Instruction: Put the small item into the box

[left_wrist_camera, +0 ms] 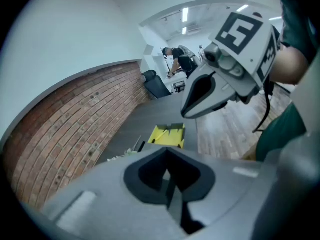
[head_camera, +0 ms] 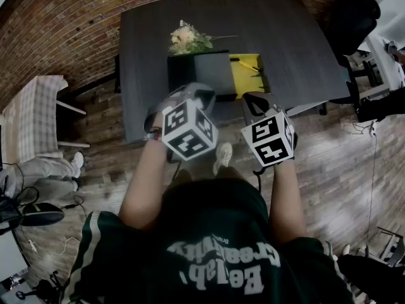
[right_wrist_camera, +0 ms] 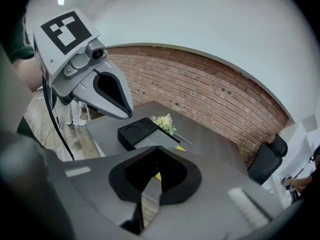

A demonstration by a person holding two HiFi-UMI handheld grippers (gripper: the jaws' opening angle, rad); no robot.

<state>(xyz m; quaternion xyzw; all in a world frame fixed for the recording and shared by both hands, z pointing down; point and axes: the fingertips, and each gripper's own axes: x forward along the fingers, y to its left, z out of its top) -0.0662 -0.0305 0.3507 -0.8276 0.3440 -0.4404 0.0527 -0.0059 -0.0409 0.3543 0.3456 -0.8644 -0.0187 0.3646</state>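
An open black box (head_camera: 182,73) stands on the dark table (head_camera: 291,37), its grey lid (head_camera: 216,73) beside it. Right of it lies a yellow tray (head_camera: 247,75) holding a small thin item (head_camera: 248,66). My left gripper (head_camera: 193,95) and right gripper (head_camera: 256,101) hover side by side at the table's near edge, just short of the box and tray. Both are shut with nothing between the jaws. The left gripper view shows its shut jaws (left_wrist_camera: 168,176), the yellow tray (left_wrist_camera: 169,135) and the right gripper (left_wrist_camera: 220,84). The right gripper view shows its shut jaws (right_wrist_camera: 152,181) and the black box (right_wrist_camera: 137,131).
A bunch of pale flowers (head_camera: 187,40) lies behind the box. A brick wall (head_camera: 57,24) runs behind the table. A checked chair (head_camera: 31,116) stands at the left and a black office chair (head_camera: 354,18) at the far right. Cables lie on the wooden floor (head_camera: 342,170).
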